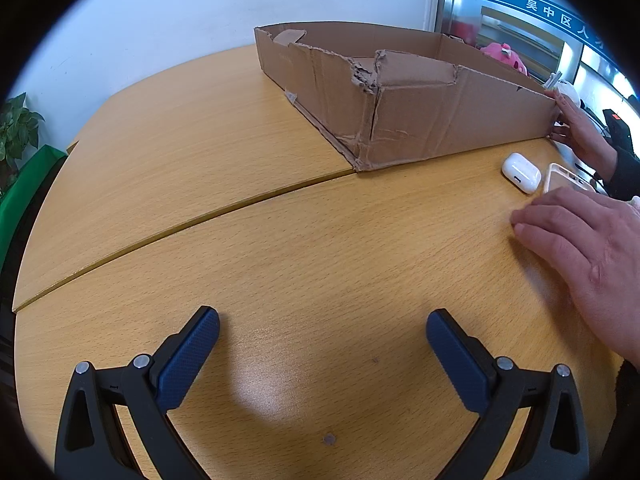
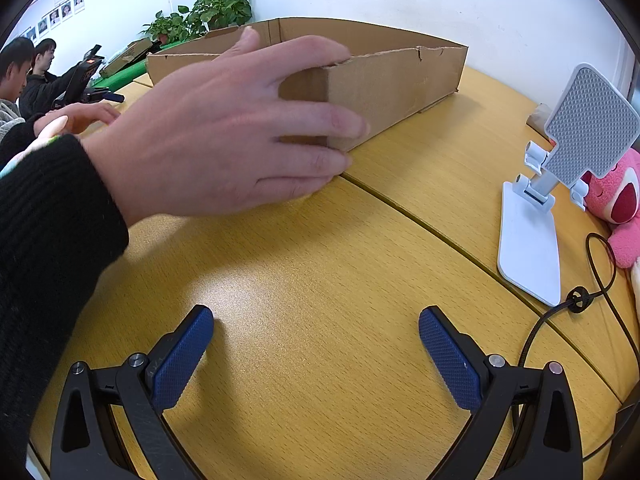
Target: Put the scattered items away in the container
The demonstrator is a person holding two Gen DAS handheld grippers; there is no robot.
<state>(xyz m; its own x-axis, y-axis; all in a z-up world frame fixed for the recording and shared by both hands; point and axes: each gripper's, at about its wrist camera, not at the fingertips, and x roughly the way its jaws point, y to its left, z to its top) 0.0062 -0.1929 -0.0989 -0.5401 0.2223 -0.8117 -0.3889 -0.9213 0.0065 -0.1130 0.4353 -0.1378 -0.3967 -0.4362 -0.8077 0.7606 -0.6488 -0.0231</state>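
Observation:
A shallow torn cardboard box point(image 1: 400, 92) lies on the wooden table point(image 1: 280, 240); it also shows in the right wrist view point(image 2: 400, 80). A white earbuds case point(image 1: 521, 172) and a clear phone case point(image 1: 568, 178) lie right of the box. A white phone stand point(image 2: 532, 220) and a pink plush toy point(image 2: 616, 196) sit at the right. My left gripper point(image 1: 322, 338) is open and empty above bare table. My right gripper point(image 2: 316, 338) is open and empty, short of the box.
A bare hand point(image 2: 224, 132) in a black sleeve rests on the box's near corner. Another hand point(image 1: 580, 240) lies flat by the phone case. A black cable point(image 2: 576, 300) runs by the stand. Plants point(image 2: 208, 12) and seated people point(image 2: 24, 76) are at the back left.

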